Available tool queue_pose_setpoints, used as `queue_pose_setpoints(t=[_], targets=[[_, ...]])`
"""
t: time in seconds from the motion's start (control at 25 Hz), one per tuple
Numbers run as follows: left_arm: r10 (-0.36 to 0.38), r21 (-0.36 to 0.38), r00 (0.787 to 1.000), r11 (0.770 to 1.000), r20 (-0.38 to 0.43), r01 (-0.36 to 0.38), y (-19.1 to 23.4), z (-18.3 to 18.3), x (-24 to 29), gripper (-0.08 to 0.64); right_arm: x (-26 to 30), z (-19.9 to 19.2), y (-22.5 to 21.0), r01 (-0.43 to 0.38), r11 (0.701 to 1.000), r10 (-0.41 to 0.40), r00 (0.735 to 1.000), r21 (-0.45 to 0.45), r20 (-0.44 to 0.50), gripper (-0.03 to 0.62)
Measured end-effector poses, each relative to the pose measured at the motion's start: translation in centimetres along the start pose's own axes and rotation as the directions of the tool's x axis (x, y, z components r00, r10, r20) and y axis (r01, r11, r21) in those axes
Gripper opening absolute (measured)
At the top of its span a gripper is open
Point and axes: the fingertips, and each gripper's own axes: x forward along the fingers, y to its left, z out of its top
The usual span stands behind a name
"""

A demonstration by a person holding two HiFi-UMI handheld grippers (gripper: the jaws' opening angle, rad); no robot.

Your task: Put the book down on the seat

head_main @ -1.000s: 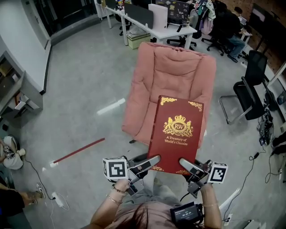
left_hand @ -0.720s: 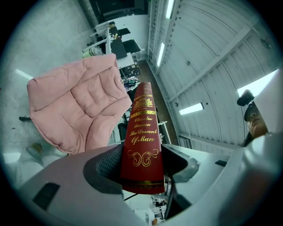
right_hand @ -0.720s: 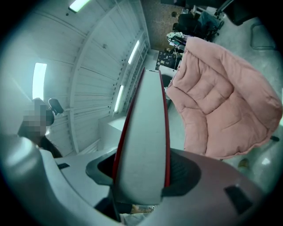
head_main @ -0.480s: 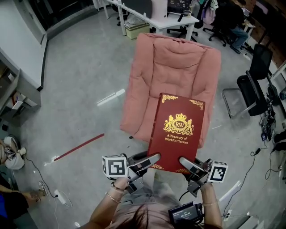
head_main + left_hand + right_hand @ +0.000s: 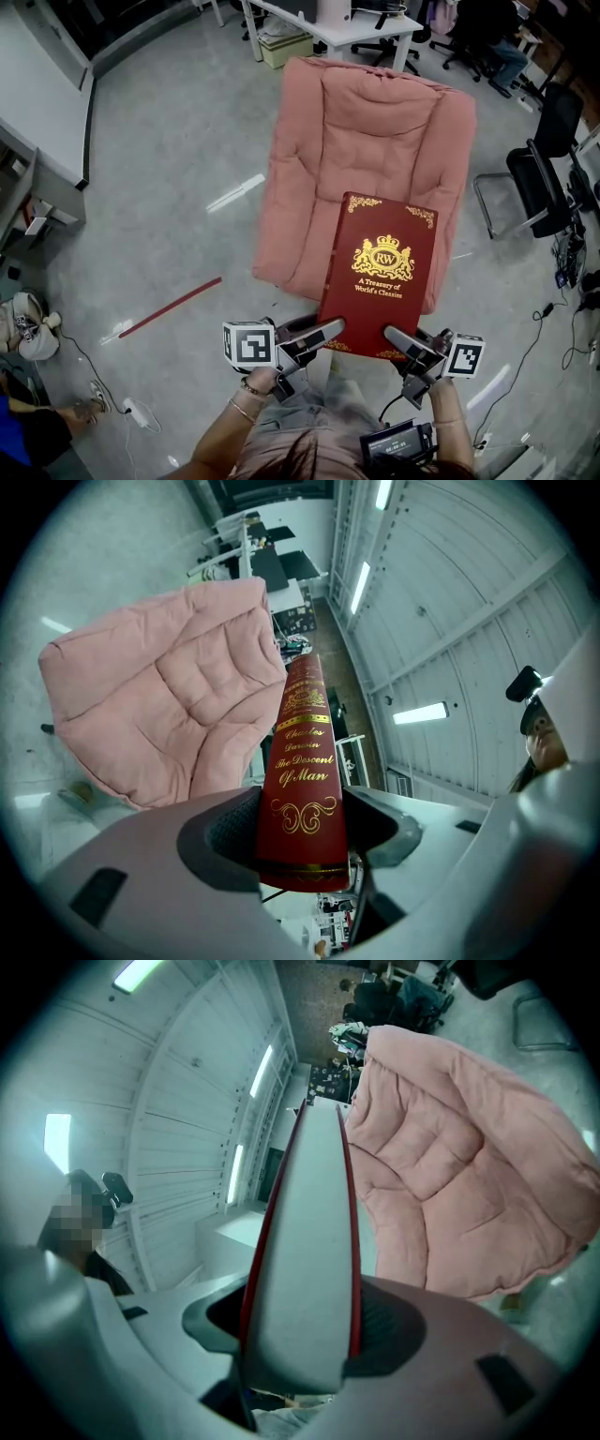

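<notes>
Shows a large red book (image 5: 380,272) carried flat, gilt cover up, over the front part of a pink armchair (image 5: 361,131). Pinched at its near end from both sides: left gripper (image 5: 325,331) clamped across the thickness at the spine corner, right gripper (image 5: 401,340) clamped across the page-edge corner, with jaws pressed on the covers in each gripper view. Reaches straight ahead from both grippers, long axis running from the person toward the armchair's backrest, slanted a little to the right. Equally near to either hand, since both share the load.

Far end hanging above the seat cushion; near end overhanging the armchair's front edge, on the person's side. Not yet resting on the seat.

Probably calls for going down and a little further toward the backrest, keeping the book level, before letting go. Nothing seen lying on the cushion to block that.

Around the armchair: a thin red stick (image 5: 169,307) on the floor well to its left, a black office chair (image 5: 539,183) to its right, a white desk (image 5: 328,19) behind its backrest.
</notes>
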Motion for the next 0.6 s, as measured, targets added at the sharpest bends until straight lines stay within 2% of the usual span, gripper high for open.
queue_pose_setpoints(t=[0.6], targets=[[0.043, -0.037, 0.999, 0.998, -0.033, -0.044, 4.3, 2.1, 2.1, 0.261, 1.7, 1.7, -4.7, 0.017, 0.998, -0.018, 1.0, 0.064, 0.011, 0.262]])
